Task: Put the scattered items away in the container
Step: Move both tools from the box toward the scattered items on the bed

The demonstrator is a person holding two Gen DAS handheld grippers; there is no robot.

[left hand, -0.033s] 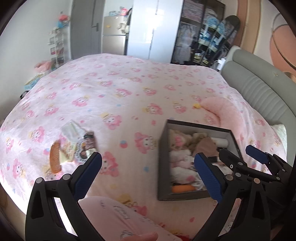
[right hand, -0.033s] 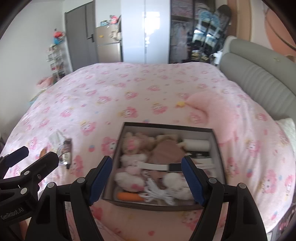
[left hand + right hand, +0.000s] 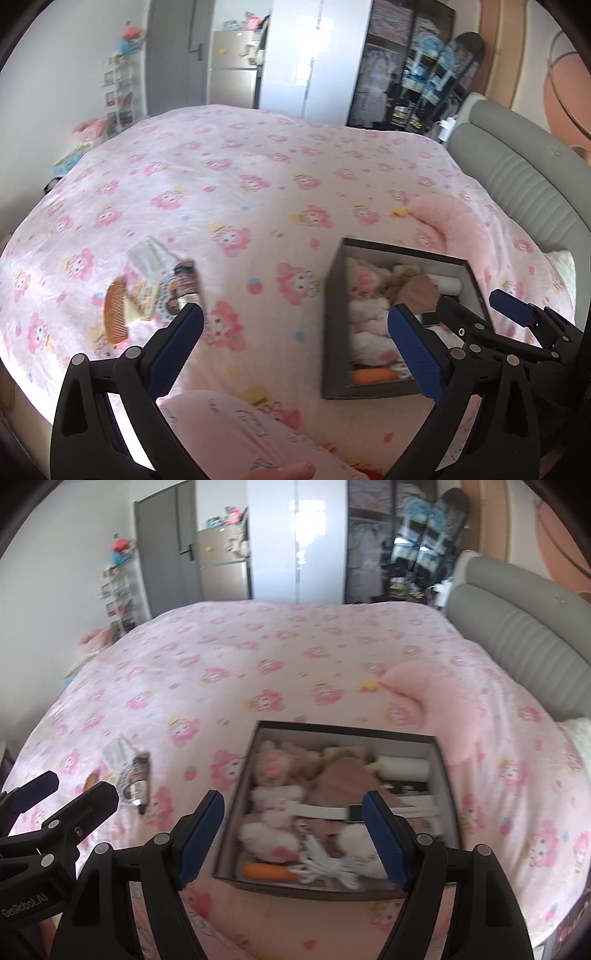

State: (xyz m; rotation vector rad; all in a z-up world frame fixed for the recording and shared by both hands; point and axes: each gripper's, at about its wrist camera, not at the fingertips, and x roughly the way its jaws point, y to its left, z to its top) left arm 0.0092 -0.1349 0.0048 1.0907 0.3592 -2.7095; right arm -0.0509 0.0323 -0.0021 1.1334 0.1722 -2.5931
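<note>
Both the left gripper (image 3: 295, 347) and right gripper (image 3: 293, 834) hang wide open and empty; thin packets (image 3: 162, 284) beside the comb (image 3: 116, 314) may slip on the soft bed (image 3: 258, 192), missing the box (image 3: 448, 775).

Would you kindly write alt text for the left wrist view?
Open left tongs hover over a pink cartoon-print bedspread. A brown comb and snack packets lie left; a dark cardboard box of plush toys sits right, beside the open right tongs.
</note>
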